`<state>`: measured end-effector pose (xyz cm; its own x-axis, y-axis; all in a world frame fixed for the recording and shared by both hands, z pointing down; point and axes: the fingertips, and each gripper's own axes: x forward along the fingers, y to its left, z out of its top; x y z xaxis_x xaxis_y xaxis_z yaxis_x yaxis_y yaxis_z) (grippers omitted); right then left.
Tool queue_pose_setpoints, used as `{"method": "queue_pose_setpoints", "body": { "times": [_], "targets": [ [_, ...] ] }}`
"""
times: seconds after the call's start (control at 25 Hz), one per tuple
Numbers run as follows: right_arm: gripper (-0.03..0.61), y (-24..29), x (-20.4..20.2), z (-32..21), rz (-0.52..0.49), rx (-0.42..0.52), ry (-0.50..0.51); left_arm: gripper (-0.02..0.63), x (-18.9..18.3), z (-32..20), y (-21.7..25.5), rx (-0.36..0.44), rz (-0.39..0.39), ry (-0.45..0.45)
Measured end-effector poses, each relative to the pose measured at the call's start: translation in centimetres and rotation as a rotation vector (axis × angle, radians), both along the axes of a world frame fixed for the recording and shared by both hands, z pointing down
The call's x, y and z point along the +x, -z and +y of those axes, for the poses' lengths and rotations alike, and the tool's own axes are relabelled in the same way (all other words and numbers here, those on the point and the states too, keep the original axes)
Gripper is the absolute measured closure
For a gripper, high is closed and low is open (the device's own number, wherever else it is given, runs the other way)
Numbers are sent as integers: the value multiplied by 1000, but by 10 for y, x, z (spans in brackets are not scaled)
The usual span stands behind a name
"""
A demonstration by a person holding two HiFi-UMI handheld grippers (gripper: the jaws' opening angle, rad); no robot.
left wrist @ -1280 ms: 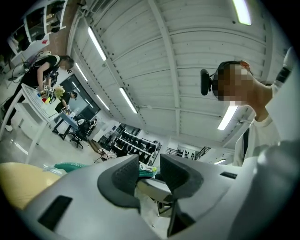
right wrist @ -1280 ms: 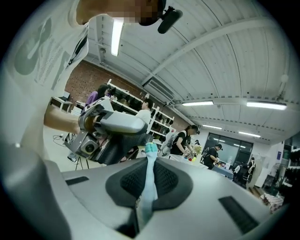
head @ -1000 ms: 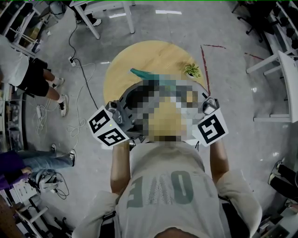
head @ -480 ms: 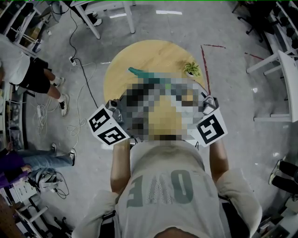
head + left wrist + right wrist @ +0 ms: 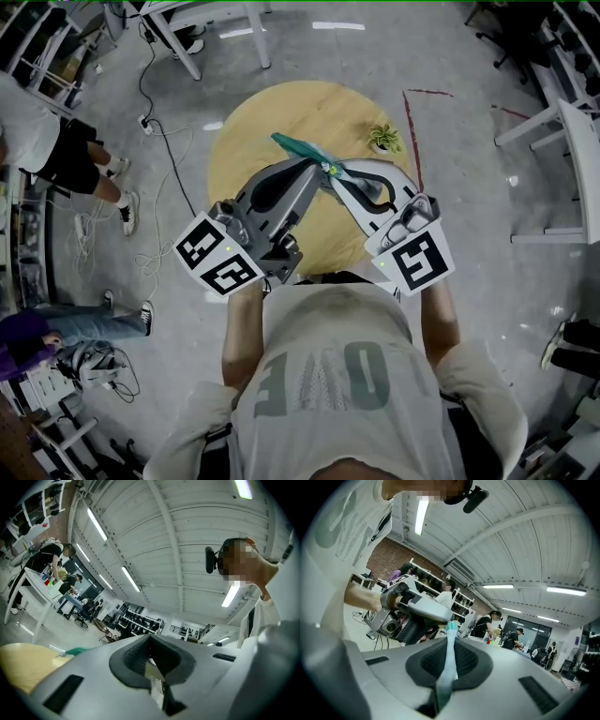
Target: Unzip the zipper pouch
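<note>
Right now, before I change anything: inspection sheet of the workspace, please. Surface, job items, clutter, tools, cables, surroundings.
Surface: round wooden table, light top.
Job's things: teal zipper pouch, held in the air over the table between both tools; how far it is unzipped cannot be told.
Clutter: small potted plant near the table's far right edge.
Grippers: left tool shut on a pale tab, probably the zipper pull; its jaws have just been closing. Right tool shut on the pouch's teal fabric.
Cables: floor cables left of the table; none seen on the table.
Surroundings: bystander at left, white desks, red floor marks.
</note>
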<state>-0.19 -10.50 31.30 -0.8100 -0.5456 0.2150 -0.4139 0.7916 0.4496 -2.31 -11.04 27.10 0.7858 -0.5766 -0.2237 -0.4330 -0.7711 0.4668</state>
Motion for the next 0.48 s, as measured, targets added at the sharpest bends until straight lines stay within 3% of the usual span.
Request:
{"method": "queue_pose_setpoints", "body": {
  "times": [0.32, 0.48],
  "targets": [
    [544, -1, -1, 2, -33, -37, 23, 588, -2, -3, -2, -8, -54, 13],
    [541, 16, -9, 2, -201, -82, 50, 588, -5, -6, 6, 25, -99, 40]
  ]
}}
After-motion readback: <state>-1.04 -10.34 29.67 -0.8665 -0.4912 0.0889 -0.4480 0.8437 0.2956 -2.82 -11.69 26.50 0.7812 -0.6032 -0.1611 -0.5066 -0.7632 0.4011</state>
